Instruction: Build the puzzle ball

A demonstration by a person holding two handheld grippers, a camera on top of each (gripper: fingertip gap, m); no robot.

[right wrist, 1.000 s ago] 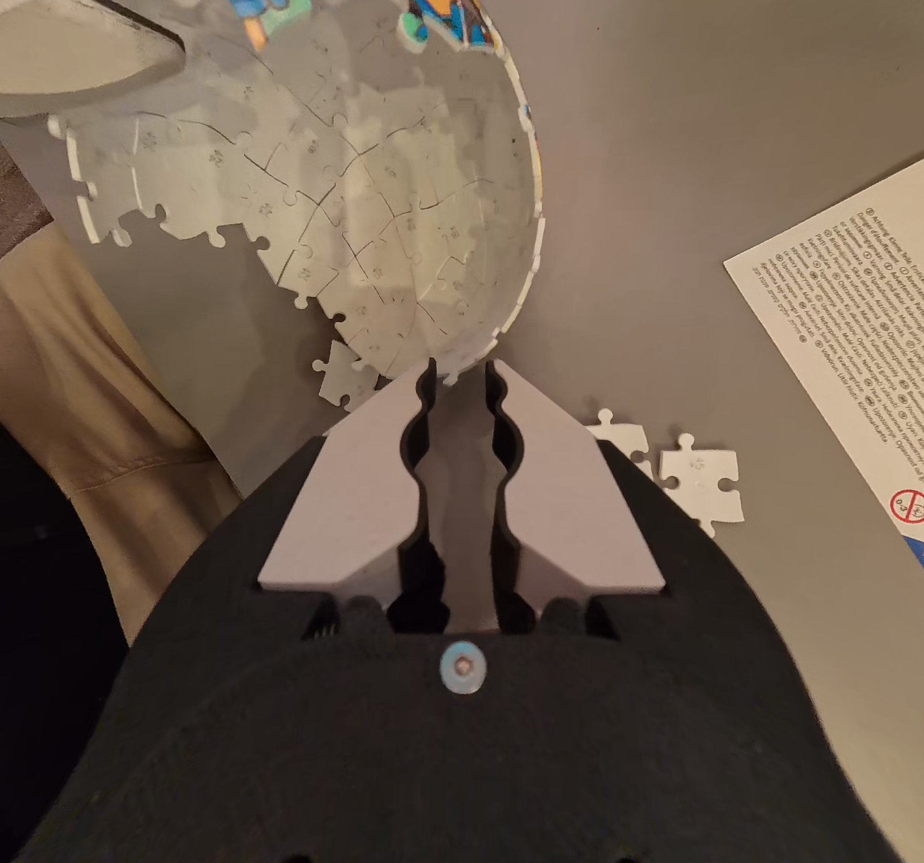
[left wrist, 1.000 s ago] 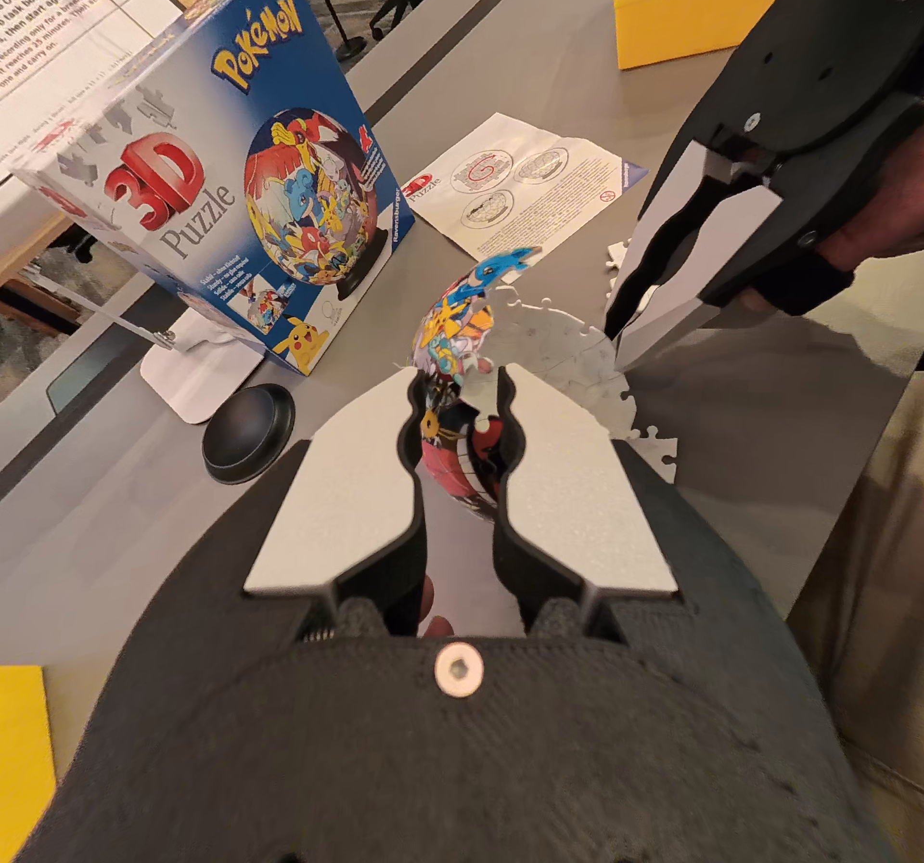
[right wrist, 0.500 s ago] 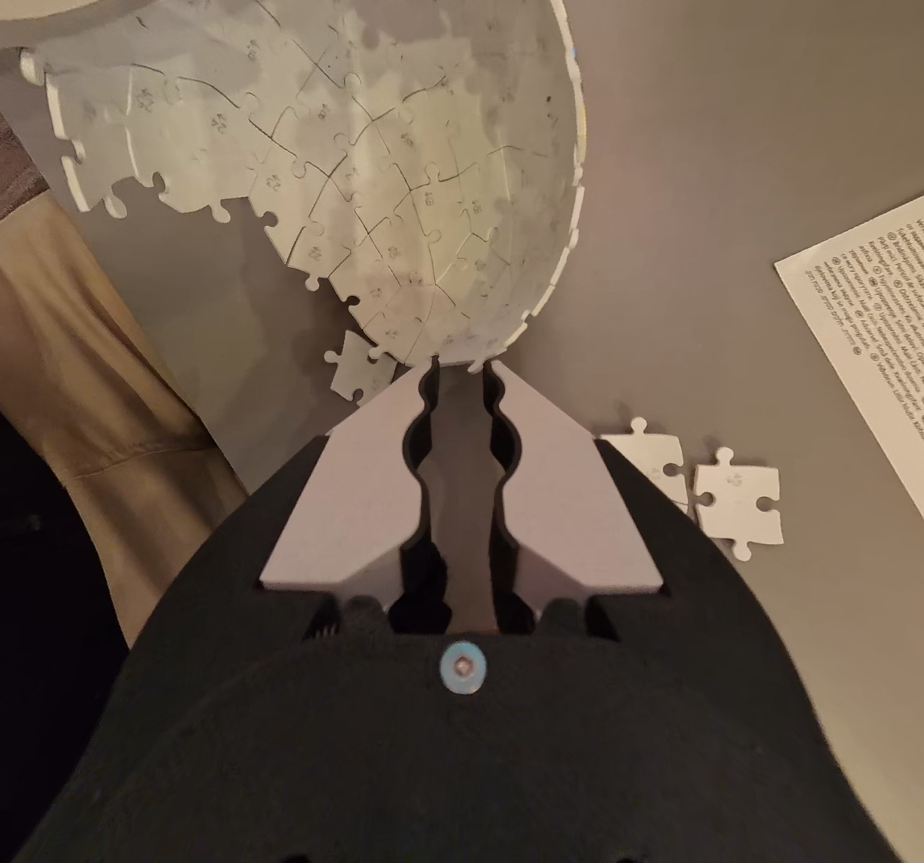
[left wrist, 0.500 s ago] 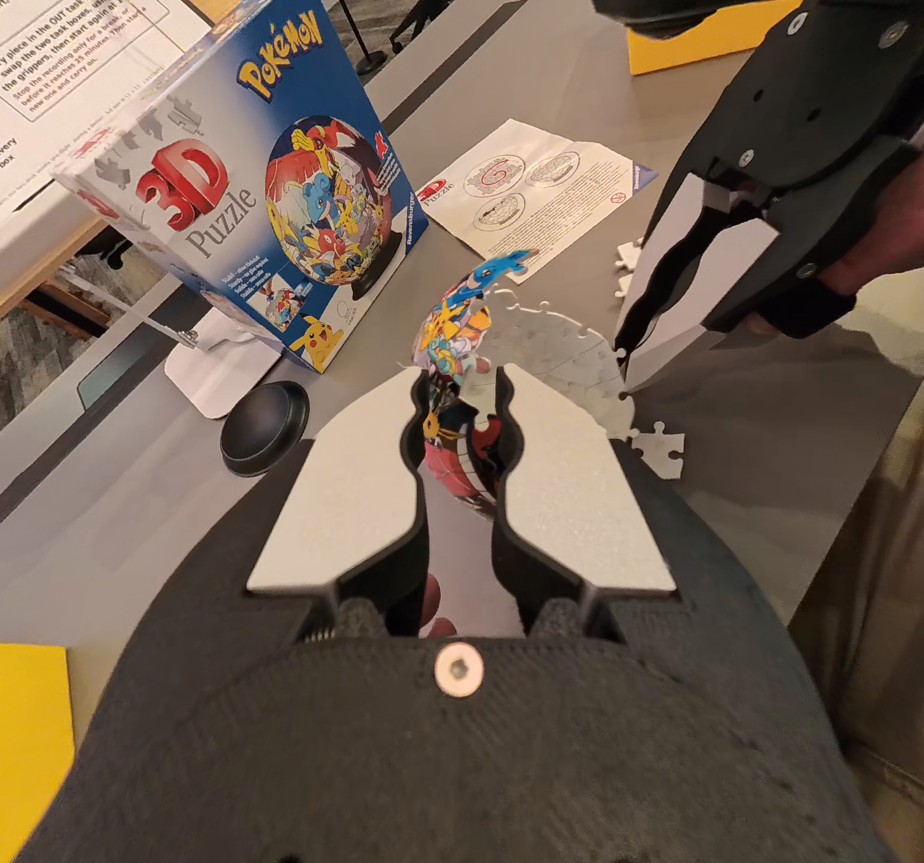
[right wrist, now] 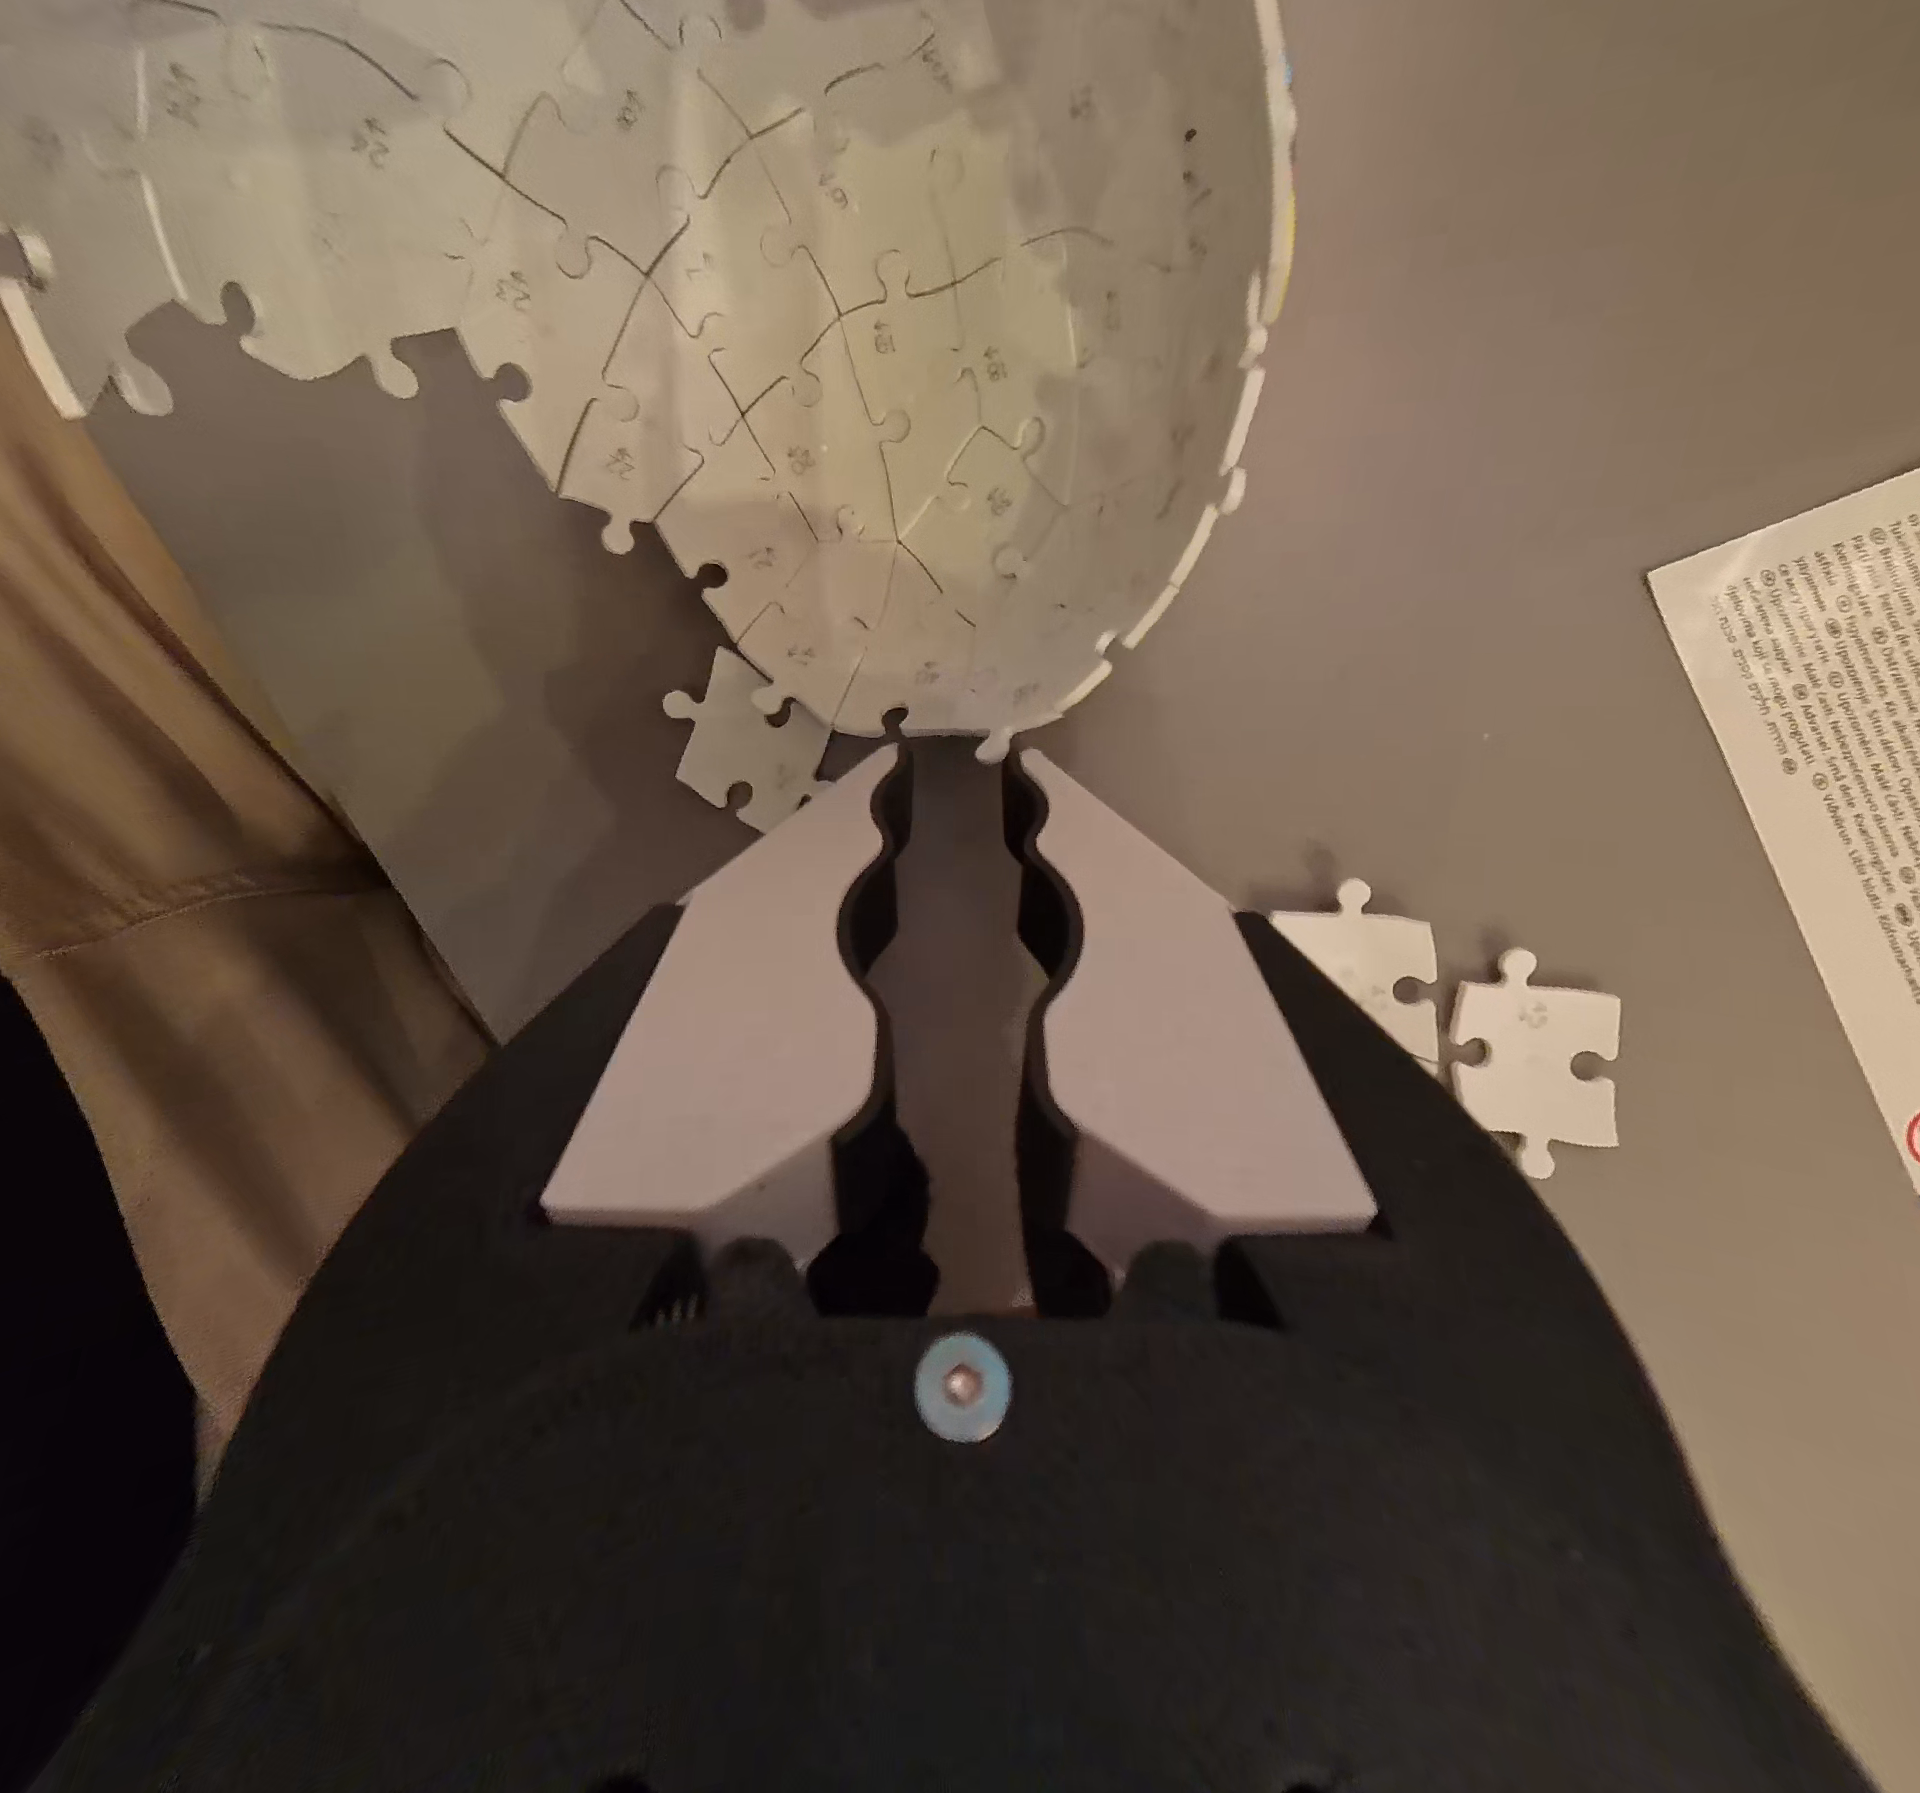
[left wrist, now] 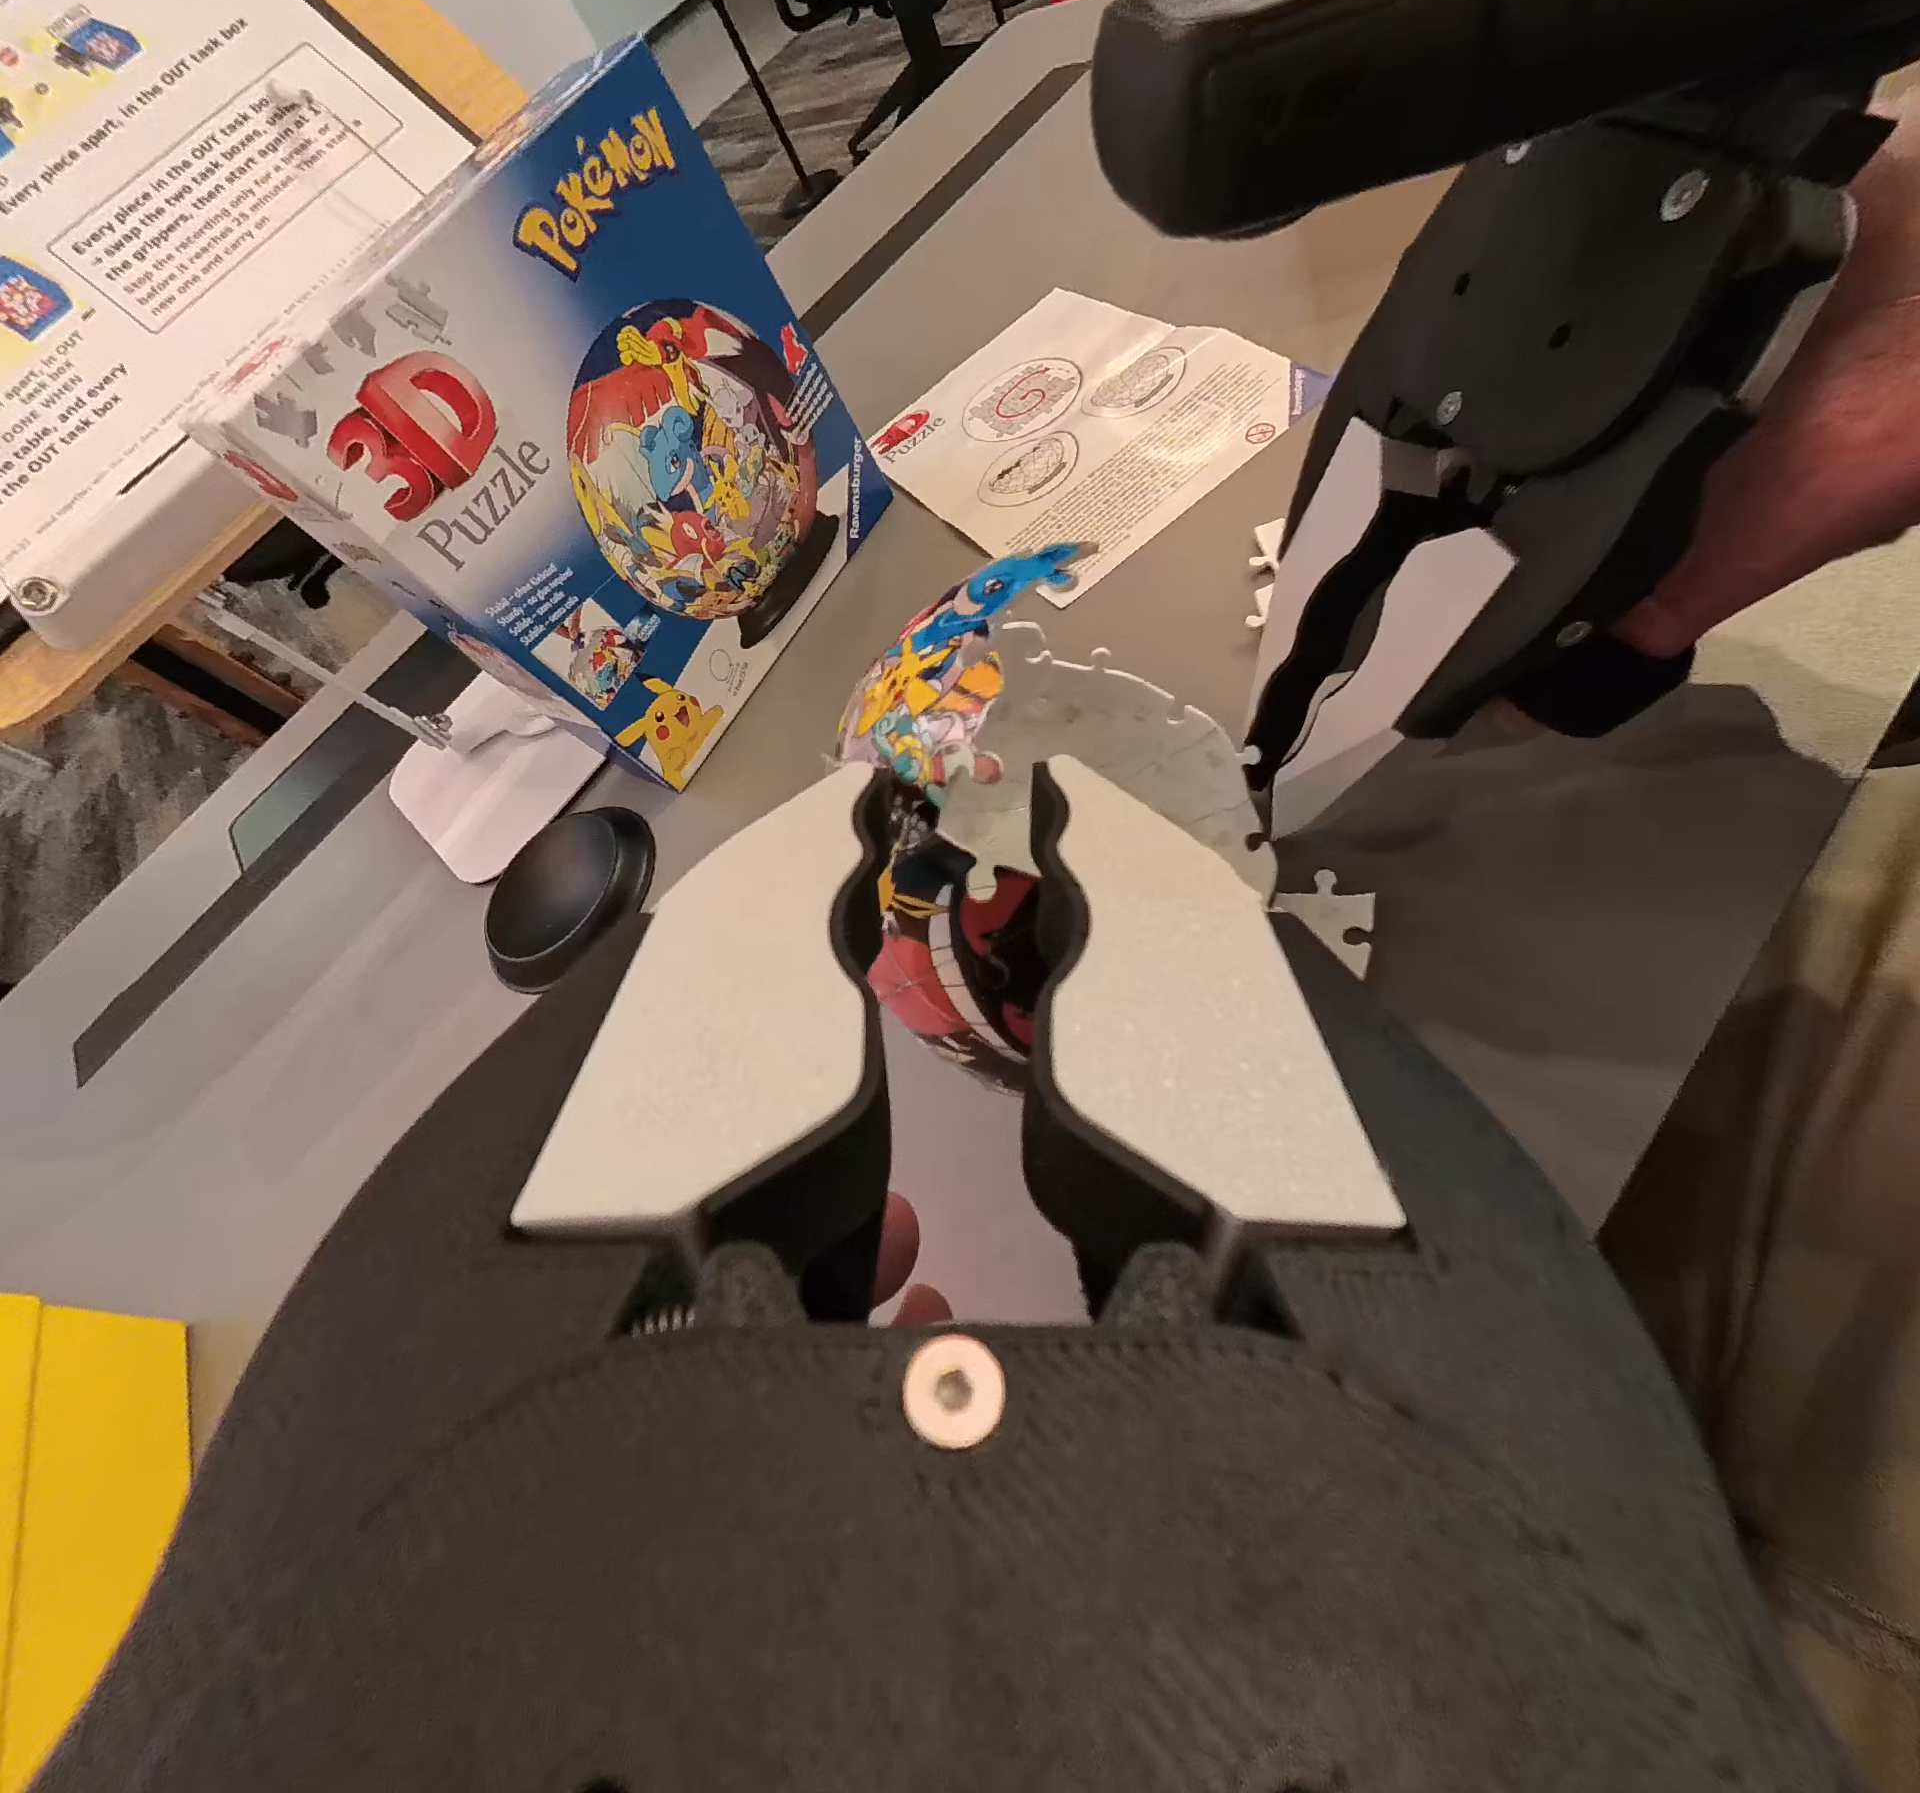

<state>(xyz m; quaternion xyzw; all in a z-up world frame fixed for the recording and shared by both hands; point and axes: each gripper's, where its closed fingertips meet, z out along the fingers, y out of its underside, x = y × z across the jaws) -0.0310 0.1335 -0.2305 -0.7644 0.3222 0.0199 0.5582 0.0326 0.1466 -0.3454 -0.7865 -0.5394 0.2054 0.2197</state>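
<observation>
The half-built puzzle ball (left wrist: 935, 694) is a curved shell, colourful outside and white inside (right wrist: 831, 309). My left gripper (left wrist: 954, 787) is shut on the shell's edge and holds it upright above the grey table (left wrist: 1558, 912). My right gripper (right wrist: 961, 779) is slightly open and empty, with its tips right at the shell's lower rim. It also shows in the left wrist view (left wrist: 1259, 798), coming down from the right. One loose white piece (right wrist: 748, 767) lies under the rim. Two more pieces (right wrist: 1538, 1057) lie to the right.
The blue puzzle box (left wrist: 582, 434) stands at the back left, with a black round stand (left wrist: 571, 902) in front of it. A folded leaflet (left wrist: 1101, 424) lies behind the shell. A yellow box (left wrist: 83, 1535) is at the near left. A person's tan clothing (right wrist: 156, 808) is along the table edge. About 12 cm separates my left fingertips from my right.
The shell now fills more of the right wrist view, its top out of frame. The right gripper's tips have stayed at its lower rim. The left gripper has kept its hold and shifted slightly.
</observation>
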